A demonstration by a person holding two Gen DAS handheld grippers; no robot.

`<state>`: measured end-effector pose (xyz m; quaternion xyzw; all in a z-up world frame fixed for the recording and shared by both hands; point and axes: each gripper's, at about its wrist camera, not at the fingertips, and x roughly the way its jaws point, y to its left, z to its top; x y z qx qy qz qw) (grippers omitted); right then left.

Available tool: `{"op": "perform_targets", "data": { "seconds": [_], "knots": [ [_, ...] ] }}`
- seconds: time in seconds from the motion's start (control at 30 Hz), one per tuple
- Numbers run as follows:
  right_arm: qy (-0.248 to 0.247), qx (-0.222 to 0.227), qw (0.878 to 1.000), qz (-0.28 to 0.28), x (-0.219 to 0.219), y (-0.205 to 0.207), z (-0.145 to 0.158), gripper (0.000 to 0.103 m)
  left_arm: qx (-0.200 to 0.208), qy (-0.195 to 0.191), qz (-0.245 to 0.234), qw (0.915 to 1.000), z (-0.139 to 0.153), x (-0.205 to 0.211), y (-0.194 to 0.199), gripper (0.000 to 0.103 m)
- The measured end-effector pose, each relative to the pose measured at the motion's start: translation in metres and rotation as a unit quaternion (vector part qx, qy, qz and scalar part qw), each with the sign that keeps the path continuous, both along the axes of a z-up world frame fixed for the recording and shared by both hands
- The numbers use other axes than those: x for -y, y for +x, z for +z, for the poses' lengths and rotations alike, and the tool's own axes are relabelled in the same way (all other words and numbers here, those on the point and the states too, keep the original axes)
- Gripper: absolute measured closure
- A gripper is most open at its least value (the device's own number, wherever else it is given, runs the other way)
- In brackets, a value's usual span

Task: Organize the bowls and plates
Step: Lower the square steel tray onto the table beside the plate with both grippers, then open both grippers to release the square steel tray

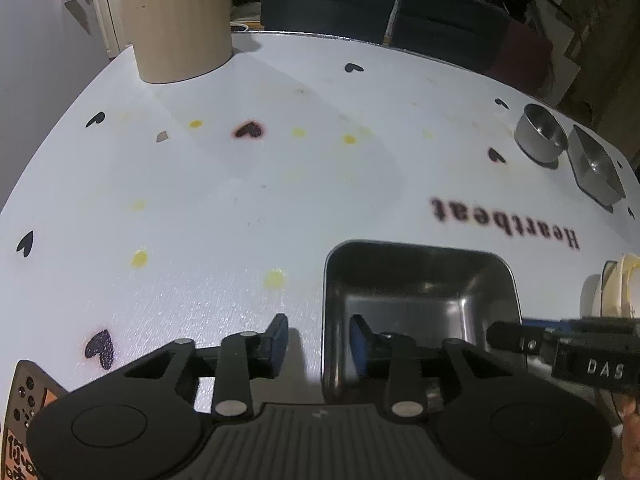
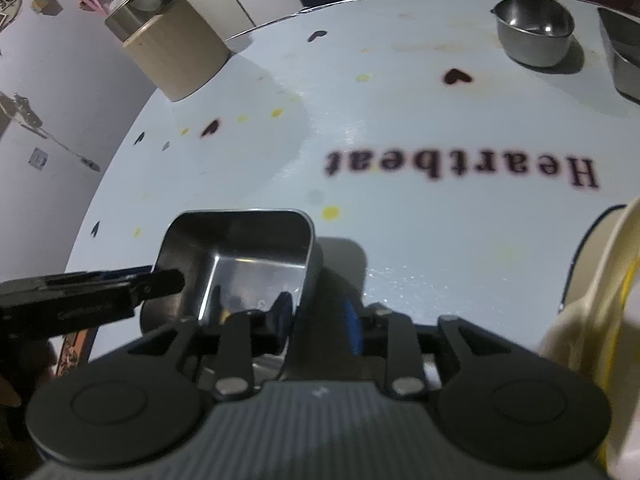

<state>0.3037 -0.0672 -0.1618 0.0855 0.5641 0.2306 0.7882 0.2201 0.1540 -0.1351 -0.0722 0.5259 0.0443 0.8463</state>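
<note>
- The square stainless-steel tray with rounded corners (image 1: 420, 300) sits on the white tablecloth printed with hearts and the word "Heartbeat" (image 1: 240, 208), and both grippers straddle its walls
- The left gripper (image 1: 318, 342) has its blue-padded fingers (image 1: 358, 344) spread wide: one pad is inside the tray, the other outside on the cloth, with the tray's wall between them and not visibly clamped
- The right gripper (image 2: 316, 322) likewise straddles the opposite wall of the same tray (image 2: 240, 248), one finger inside and one blue pad outside; its fingers stand apart, with no clear pinch on the metal
- Ahead of the right gripper's fingers, well apart from them, a round stainless-steel bowl (image 2: 534, 36) stands on the cloth, just beside a second square steel tray (image 2: 624, 56) cut by the frame edge
- To the outer side of the right fingers, a stack of cream plates (image 2: 592, 300) stands close by
- Far ahead of the left fingers, off to their left, a beige ribbed cylindrical container (image 1: 180, 24) rests near the table edge
</note>
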Motion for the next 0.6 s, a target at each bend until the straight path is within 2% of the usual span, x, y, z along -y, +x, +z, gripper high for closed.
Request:
{"op": "perform_targets", "data": {
  "seconds": [0.13, 0.2, 0.27, 0.4, 0.47, 0.6],
  "knots": [
    [-0.006, 0.008, 1.000, -0.005, 0.001, -0.004, 0.004, 0.055, 0.002, 0.000, -0.003, 1.0000, 0.003, -0.002, -0.005, 0.055],
    [-0.005, 0.013, 1.000, -0.004, 0.001, -0.005, 0.007, 0.049, 0.007, -0.002, -0.003, 1.0000, 0.006, -0.003, -0.007, 0.047],
    [-0.007, 0.023, 1.000, -0.001, 0.001, -0.007, 0.011, 0.038, 0.012, -0.002, -0.002, 0.9999, 0.009, -0.005, -0.009, 0.039],
    [-0.004, 0.042, 0.999, 0.005, 0.001, -0.009, 0.021, 0.025, 0.023, 0.000, -0.007, 0.9997, 0.015, -0.005, -0.012, 0.022],
    [-0.006, 0.052, 0.999, 0.009, 0.001, -0.010, 0.025, 0.014, 0.026, -0.001, -0.008, 0.9996, 0.017, -0.004, -0.013, 0.015],
    [-0.001, 0.064, 0.998, 0.018, 0.003, -0.008, 0.033, 0.006, 0.028, -0.006, -0.006, 0.9996, 0.020, -0.004, -0.015, 0.006]
  ]
}}
